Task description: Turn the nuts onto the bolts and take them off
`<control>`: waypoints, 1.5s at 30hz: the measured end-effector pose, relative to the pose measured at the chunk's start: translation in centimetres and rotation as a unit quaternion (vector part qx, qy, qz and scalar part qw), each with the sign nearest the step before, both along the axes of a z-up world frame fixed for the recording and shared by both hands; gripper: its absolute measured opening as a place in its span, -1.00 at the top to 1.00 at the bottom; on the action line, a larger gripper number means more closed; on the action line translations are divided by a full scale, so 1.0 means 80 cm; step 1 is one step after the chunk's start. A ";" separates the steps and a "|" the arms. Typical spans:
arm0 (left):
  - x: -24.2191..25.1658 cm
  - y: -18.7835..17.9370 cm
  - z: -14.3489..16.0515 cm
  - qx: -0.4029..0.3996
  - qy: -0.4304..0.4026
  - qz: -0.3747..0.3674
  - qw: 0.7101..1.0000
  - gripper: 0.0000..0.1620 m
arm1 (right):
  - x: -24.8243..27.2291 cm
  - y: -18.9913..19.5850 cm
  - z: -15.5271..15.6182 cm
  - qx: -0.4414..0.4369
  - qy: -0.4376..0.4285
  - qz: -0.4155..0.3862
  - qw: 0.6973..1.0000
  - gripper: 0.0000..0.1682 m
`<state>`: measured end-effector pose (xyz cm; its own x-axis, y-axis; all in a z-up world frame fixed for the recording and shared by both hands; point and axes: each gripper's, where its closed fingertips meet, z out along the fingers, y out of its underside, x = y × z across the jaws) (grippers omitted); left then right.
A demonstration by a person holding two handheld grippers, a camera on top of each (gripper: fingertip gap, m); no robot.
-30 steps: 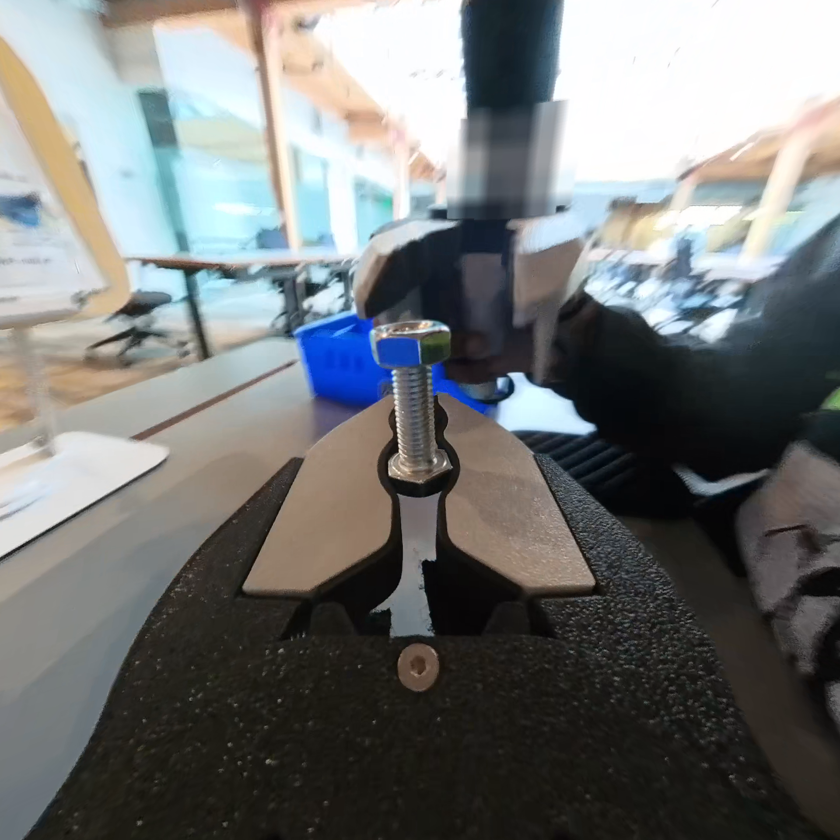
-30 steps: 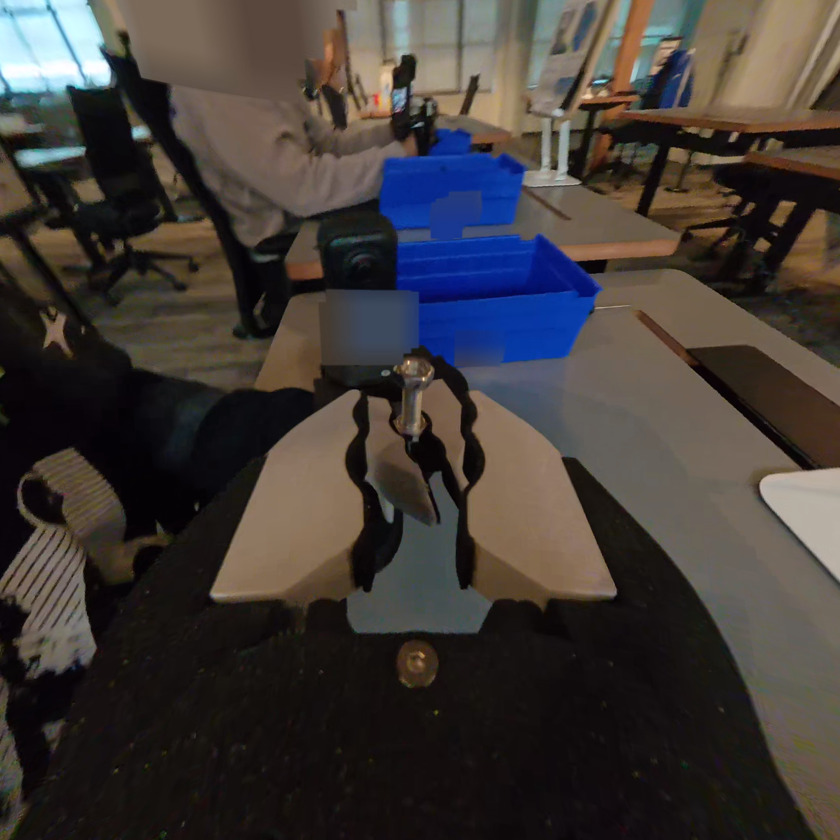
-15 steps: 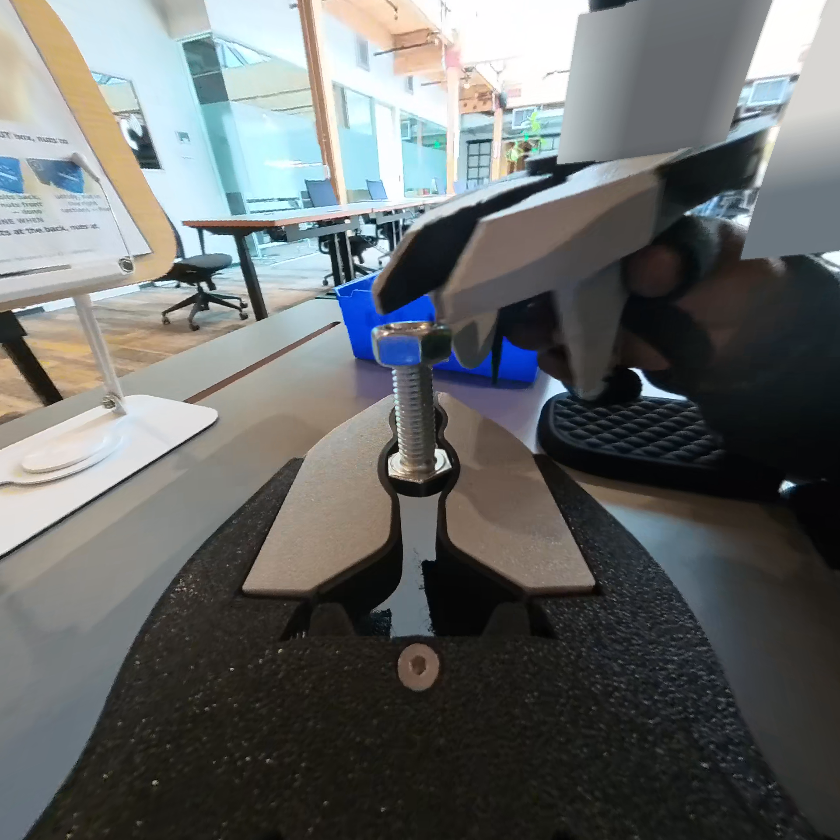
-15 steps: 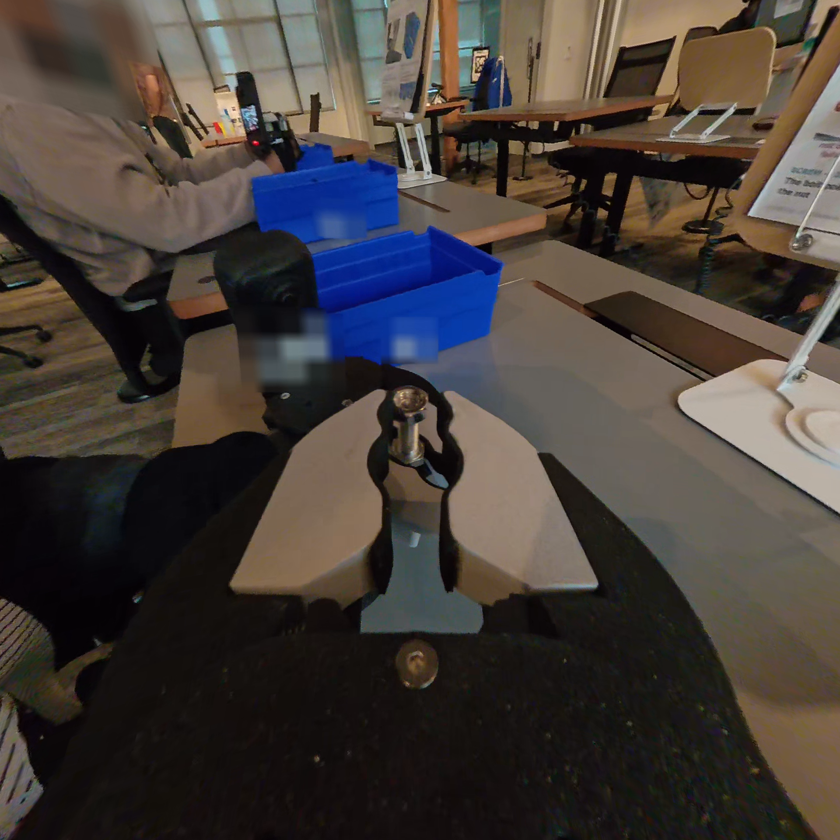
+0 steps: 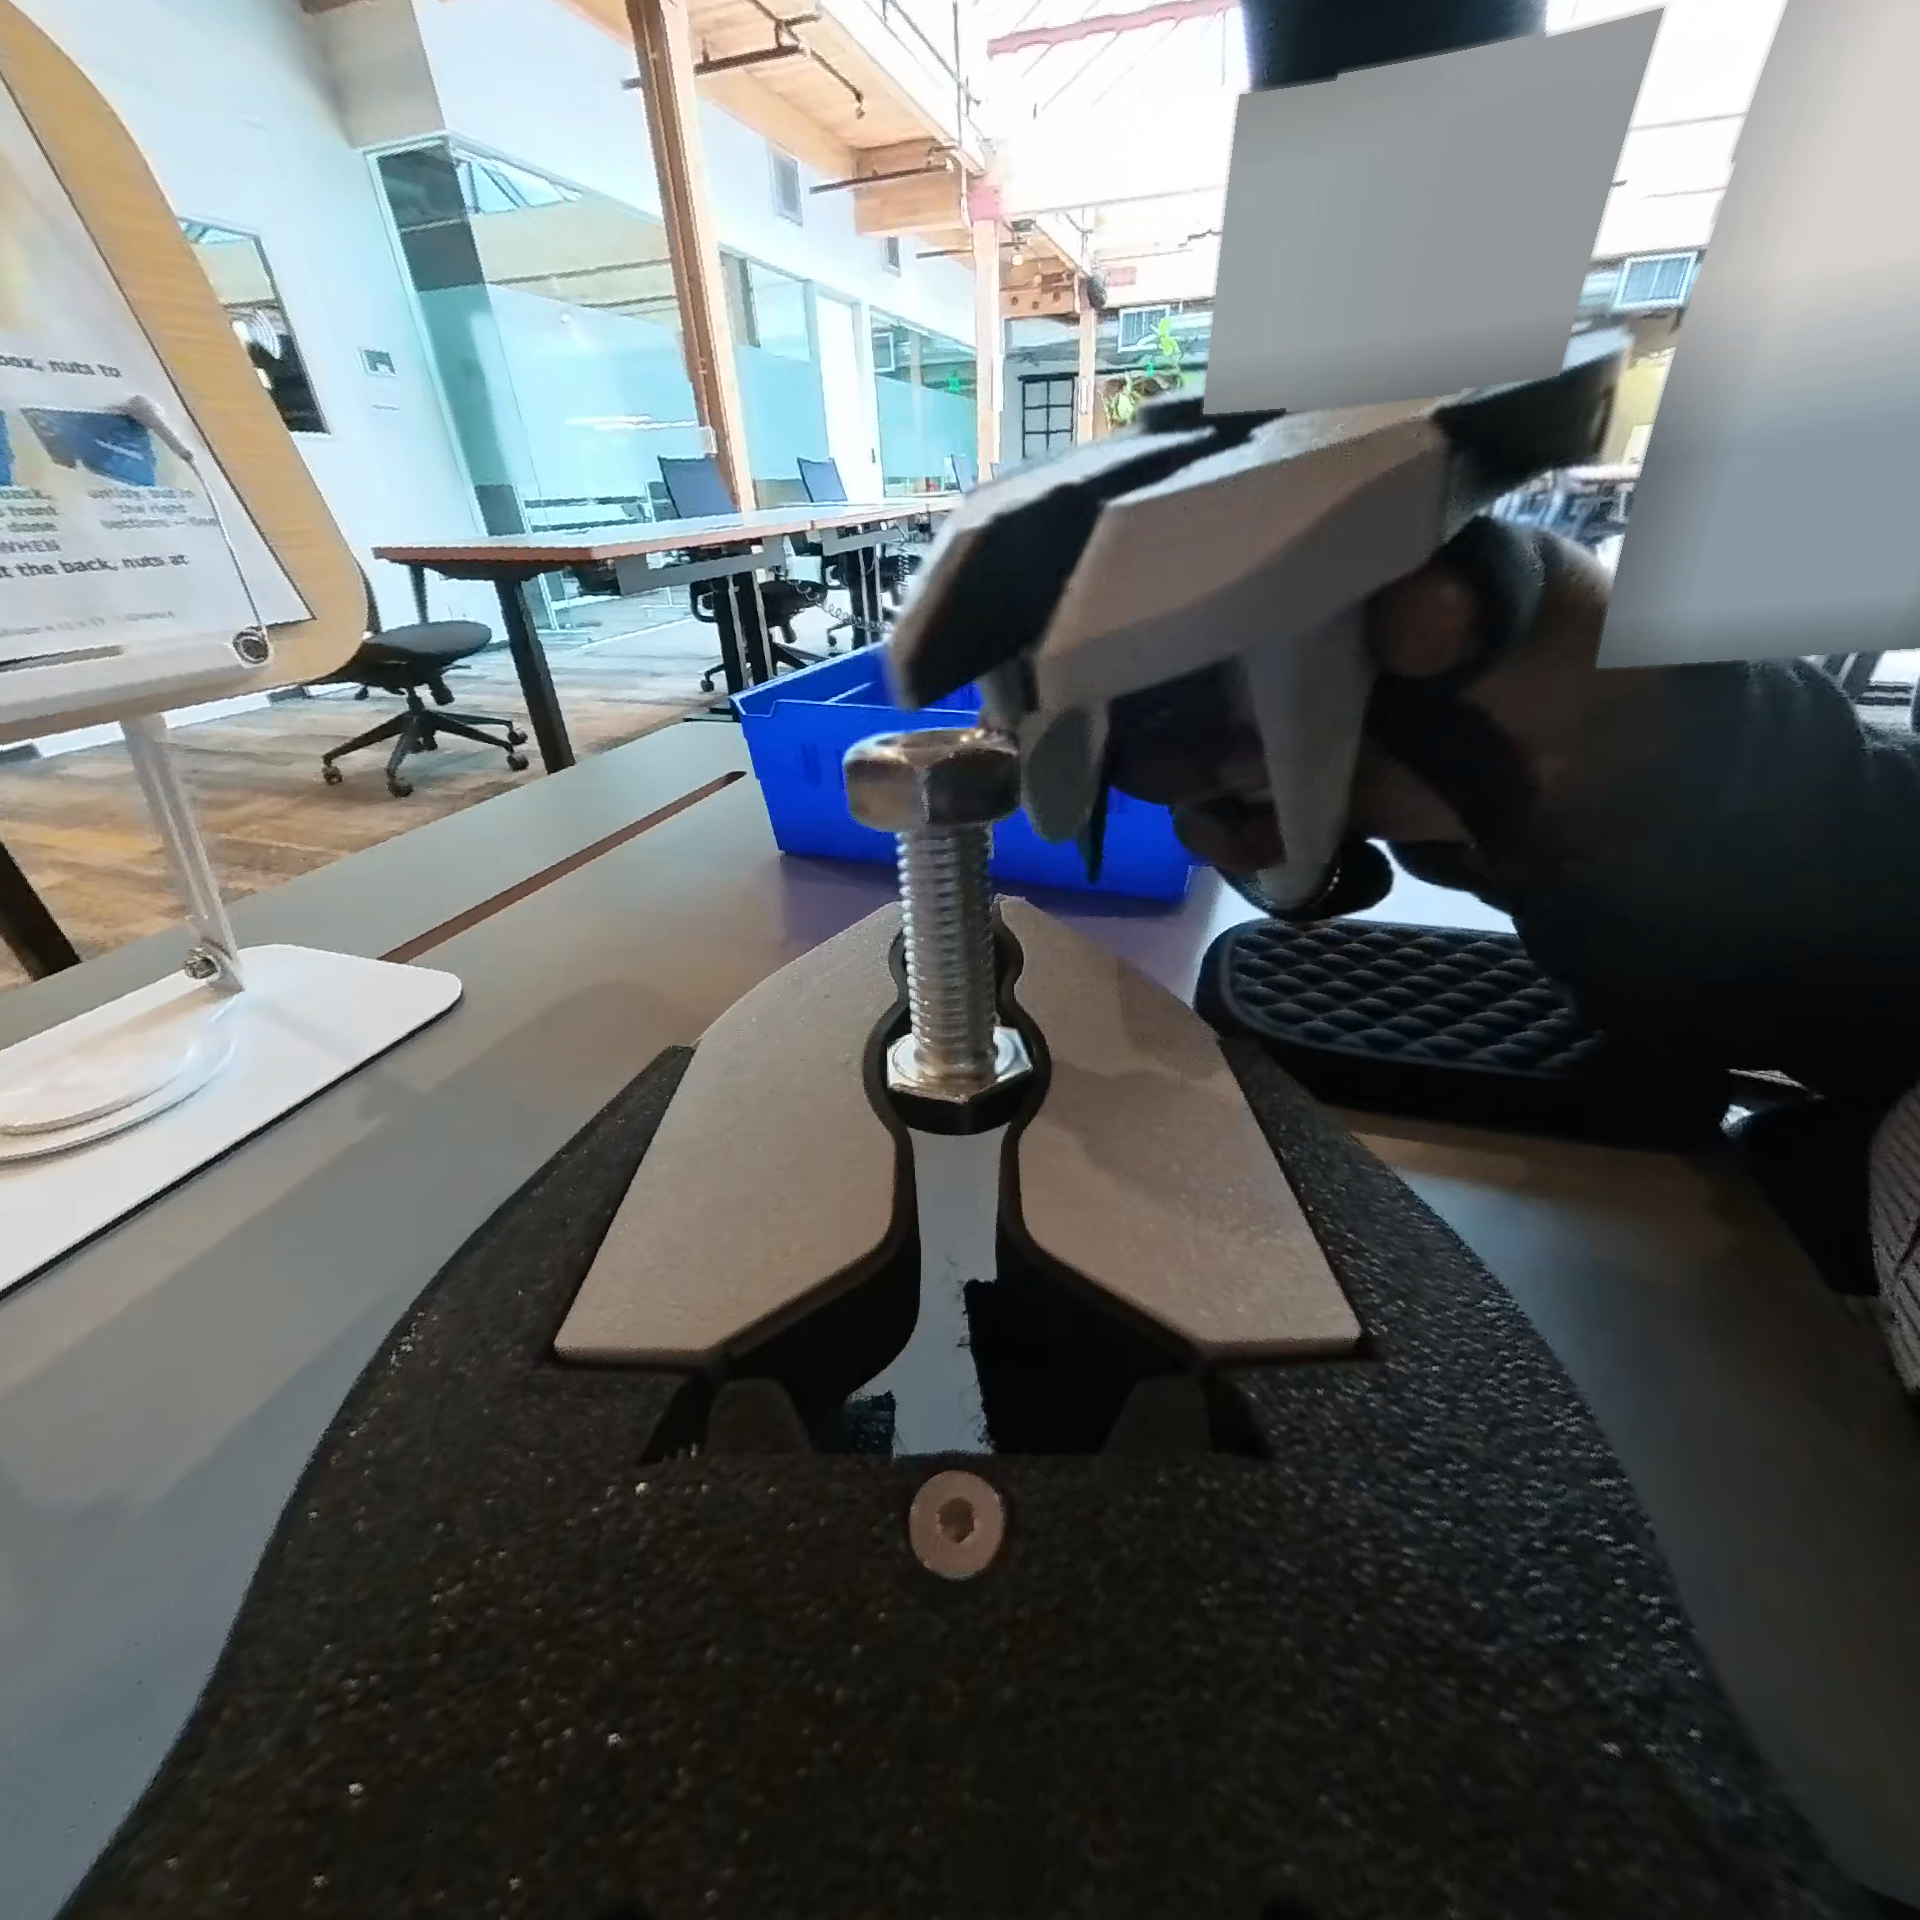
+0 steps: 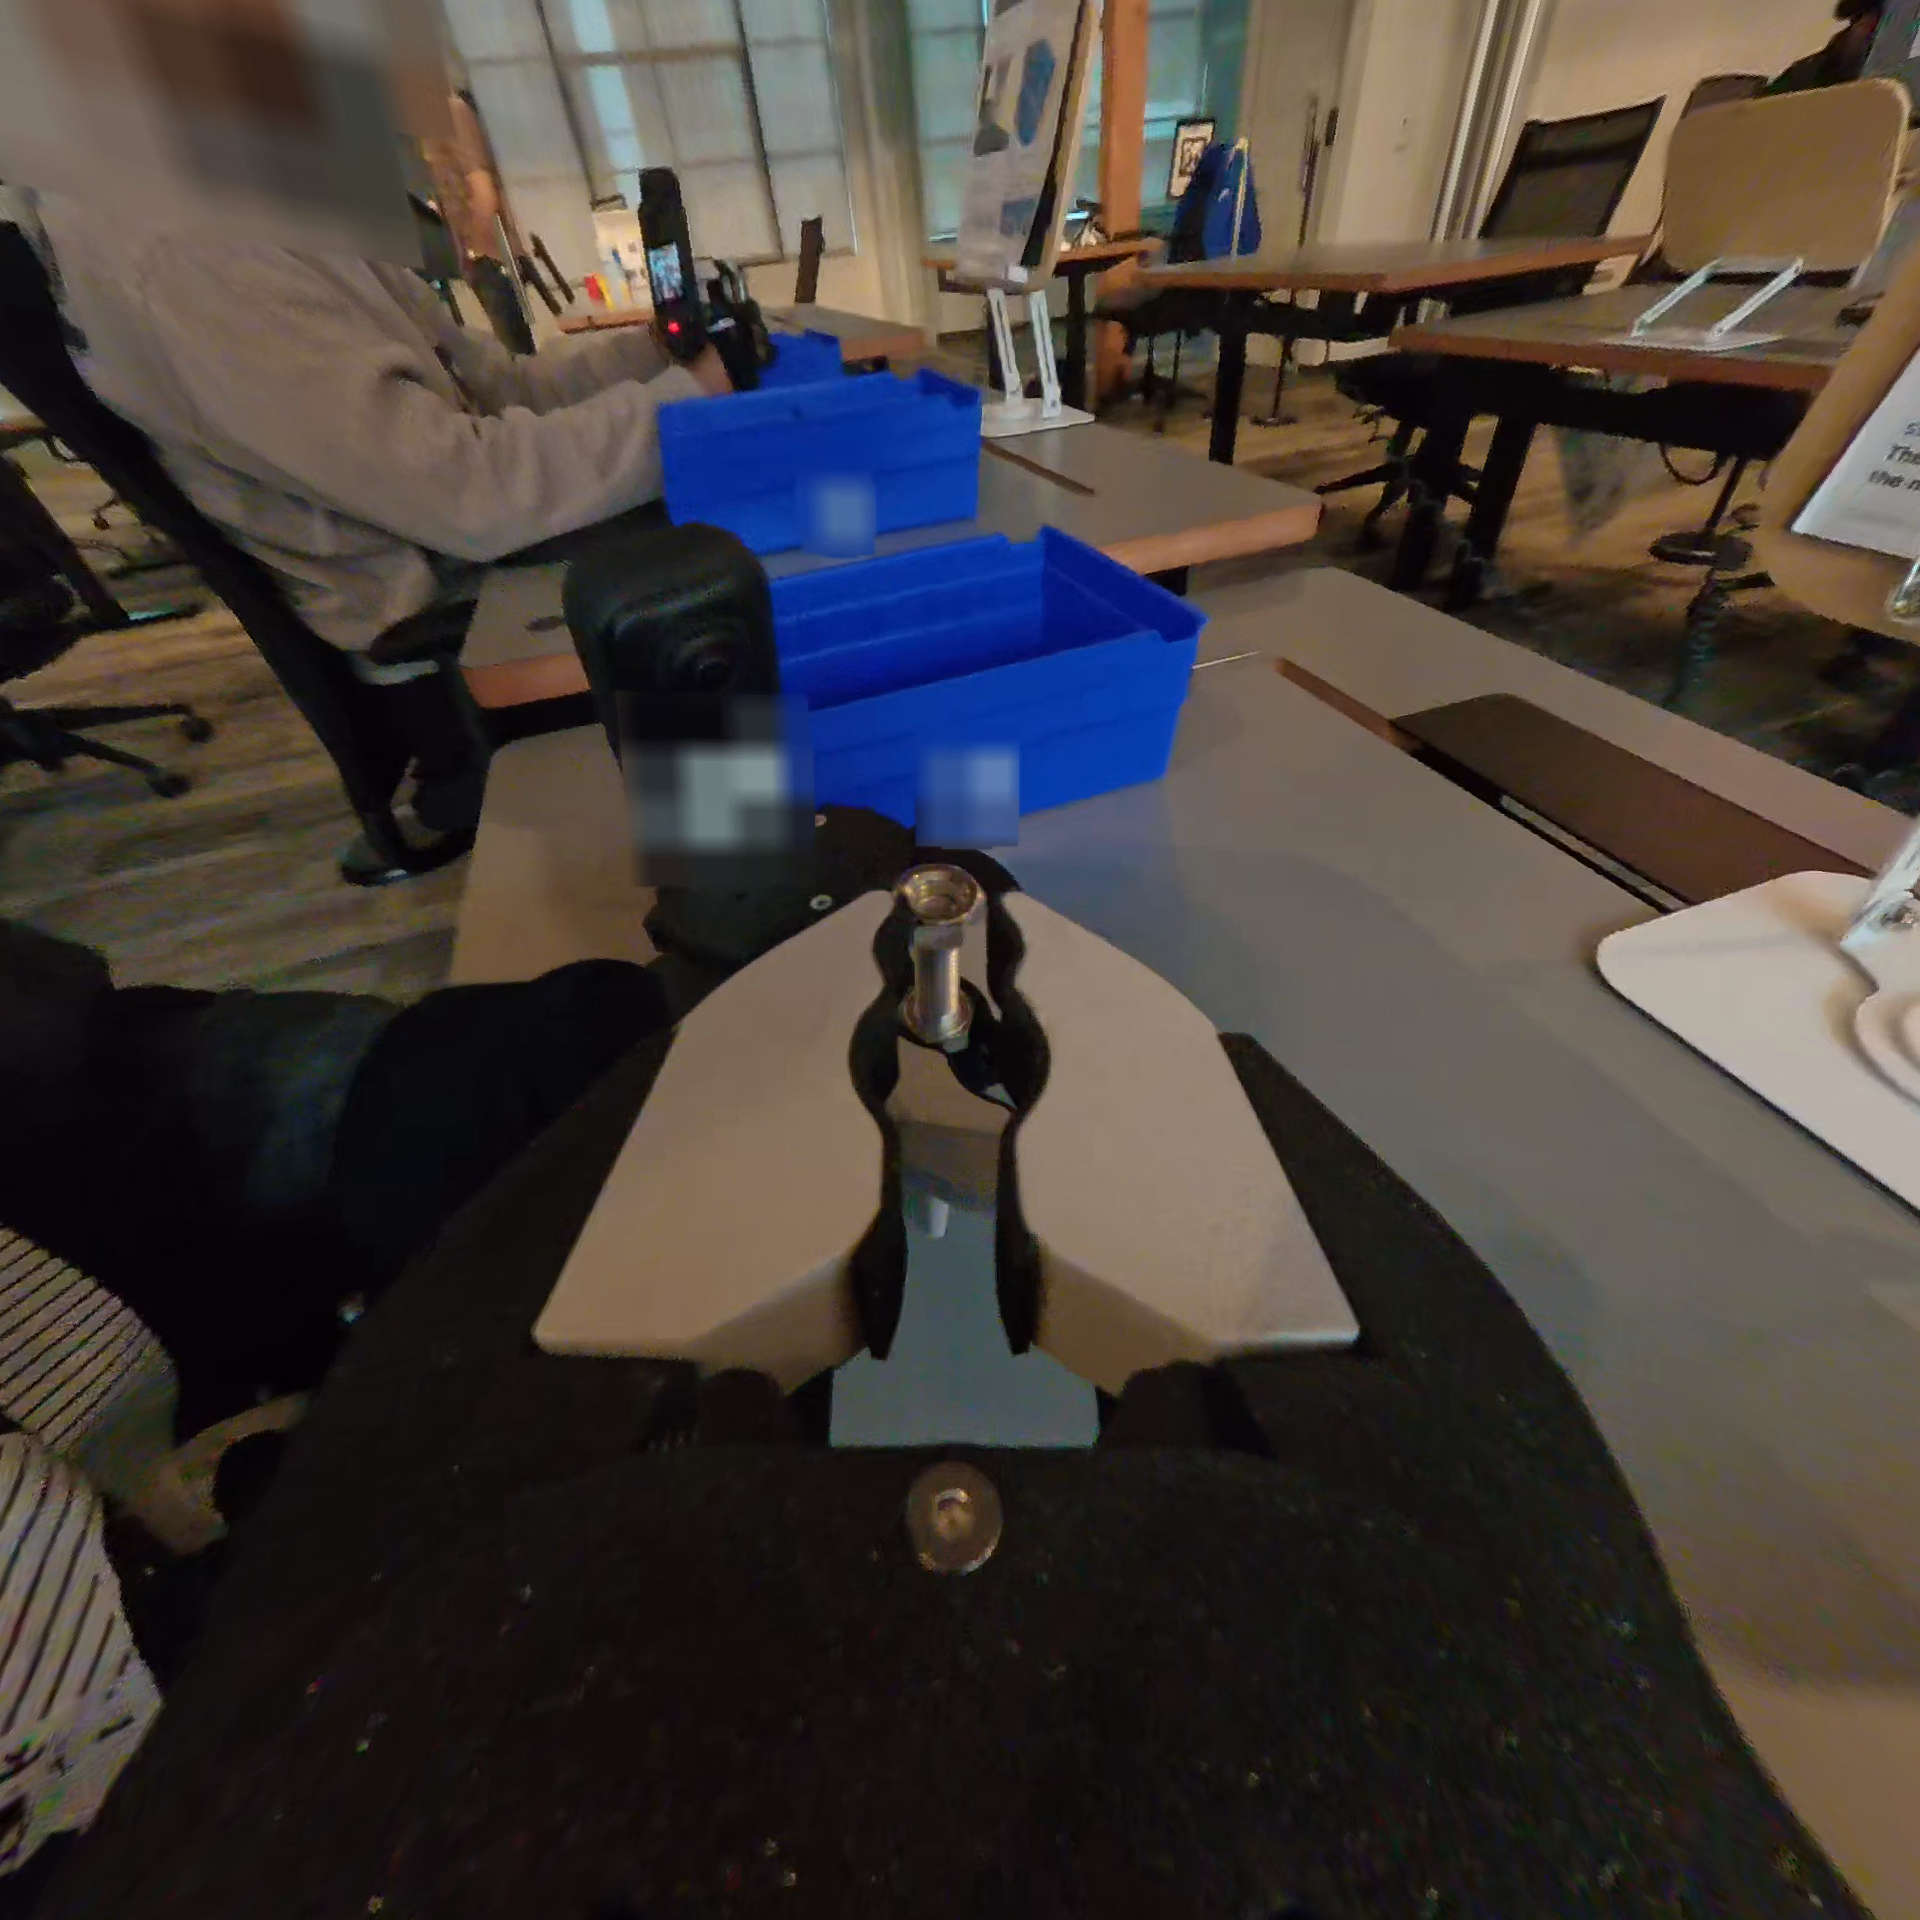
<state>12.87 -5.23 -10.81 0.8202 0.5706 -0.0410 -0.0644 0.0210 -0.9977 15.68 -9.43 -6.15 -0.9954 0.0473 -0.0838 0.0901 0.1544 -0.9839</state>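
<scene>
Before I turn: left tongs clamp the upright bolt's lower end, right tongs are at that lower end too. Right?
No. The left wrist view shows the right tongs at the bolt's top hex; the left tongs do clamp its lower end.

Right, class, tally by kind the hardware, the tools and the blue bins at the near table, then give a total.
bolt: 1
nut: 1
tools: 2 (left tool, right tool)
blue bin: 1
Total: 5

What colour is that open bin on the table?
Bright blue bin, clearest in the right wrist view.
</scene>
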 end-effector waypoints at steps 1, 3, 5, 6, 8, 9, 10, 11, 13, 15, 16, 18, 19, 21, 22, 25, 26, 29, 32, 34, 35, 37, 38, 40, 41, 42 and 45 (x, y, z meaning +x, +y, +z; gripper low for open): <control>0.000 0.000 0.000 -0.001 0.000 0.000 1.000 0.87 | 0.000 -0.001 0.000 0.004 0.007 -0.001 1.000 0.79; 0.000 0.001 0.001 -0.001 -0.001 -0.002 1.000 0.87 | 0.005 -0.004 -0.001 0.009 0.015 0.008 1.000 0.75; 0.001 0.002 0.000 -0.001 -0.002 -0.006 1.000 0.87 | 0.007 -0.007 -0.007 0.019 0.016 0.012 1.000 0.74; 0.003 0.002 0.000 0.000 -0.002 -0.009 1.000 0.87 | 0.005 -0.007 -0.009 0.023 0.019 0.008 1.000 0.75; 0.004 0.002 0.002 0.004 -0.001 -0.013 1.000 0.87 | 0.001 -0.003 -0.009 0.023 0.016 0.007 1.000 0.75; 0.005 0.001 0.003 0.006 0.000 -0.015 1.000 0.87 | -0.005 0.001 -0.008 0.020 0.012 -0.002 1.000 0.81; 0.006 0.001 0.004 0.007 0.003 -0.017 1.000 0.87 | -0.011 0.006 -0.005 0.014 0.014 -0.013 1.000 0.87; 0.007 0.000 0.004 0.008 0.004 -0.017 1.000 0.87 | -0.016 0.009 -0.003 0.009 0.013 -0.020 1.000 0.88; 0.007 -0.001 0.004 0.008 0.001 -0.018 1.000 0.87 | -0.013 0.010 -0.002 0.008 0.004 -0.009 1.000 0.83; 0.007 0.001 0.003 0.007 0.000 -0.020 1.000 0.87 | -0.003 0.004 -0.003 0.010 0.002 0.005 1.000 0.73; 0.007 0.002 0.003 0.005 -0.001 -0.021 1.000 0.87 | 0.003 0.000 -0.004 0.012 0.006 0.014 1.000 0.69; 0.007 0.004 0.002 0.002 -0.001 -0.024 1.000 0.87 | 0.008 -0.007 -0.007 0.019 0.018 0.019 0.999 0.68; 0.009 0.005 0.003 0.003 0.000 -0.026 1.000 0.87 | 0.005 -0.007 -0.009 0.026 0.024 0.012 0.999 0.68; 0.010 0.003 0.004 0.010 -0.001 -0.026 1.000 0.86 | -0.001 -0.001 -0.009 0.023 0.020 0.008 1.000 0.69; 0.010 0.002 0.005 0.013 0.000 -0.027 1.000 0.87 | -0.005 0.003 -0.009 0.021 0.015 0.003 1.000 0.78; 0.010 0.001 0.005 0.015 0.000 -0.026 1.000 0.87 | -0.011 0.012 -0.008 0.017 0.006 -0.003 1.000 0.82; 0.010 0.001 0.005 0.014 0.000 -0.026 1.000 0.87 | -0.008 0.011 -0.007 0.017 0.006 0.004 1.000 0.80; 0.009 0.003 0.004 0.005 0.001 -0.023 1.000 0.87 | 0.008 0.000 -0.004 0.021 0.014 0.028 0.999 0.65; 0.009 0.004 0.000 -0.006 0.000 -0.019 1.000 0.87 | 0.010 -0.009 -0.007 0.039 0.025 0.025 0.999 0.64; 0.010 0.005 0.000 -0.005 0.000 -0.022 1.000 0.86 | 0.009 -0.011 -0.014 0.053 0.025 0.025 0.998 0.73; 0.010 0.005 0.000 -0.006 0.000 -0.023 1.000 0.86 | 0.008 -0.011 -0.016 0.056 0.022 0.025 0.998 0.75; 0.011 0.007 -0.001 -0.009 -0.001 -0.029 1.000 0.86 | 0.011 -0.010 -0.014 0.048 0.020 0.036 0.998 0.80; 0.013 0.008 -0.002 -0.011 -0.003 -0.034 0.999 0.86 | 0.010 -0.009 -0.011 0.041 0.023 0.036 0.998 0.80; 0.018 0.012 -0.006 -0.016 -0.010 -0.054 0.998 0.86 | 0.012 -0.005 -0.004 0.029 0.027 0.047 0.998 0.80; 0.020 0.014 -0.007 -0.016 -0.010 -0.061 0.998 0.86 | 0.013 -0.003 -0.001 0.027 0.028 0.053 0.998 0.80; 0.022 0.015 -0.006 -0.013 -0.010 -0.066 0.998 0.86 | 0.013 -0.001 0.000 0.031 0.028 0.058 0.997 0.80; 0.024 0.017 -0.004 -0.010 -0.009 -0.075 0.997 0.86 | 0.006 0.008 0.007 0.035 0.044 0.054 0.997 0.80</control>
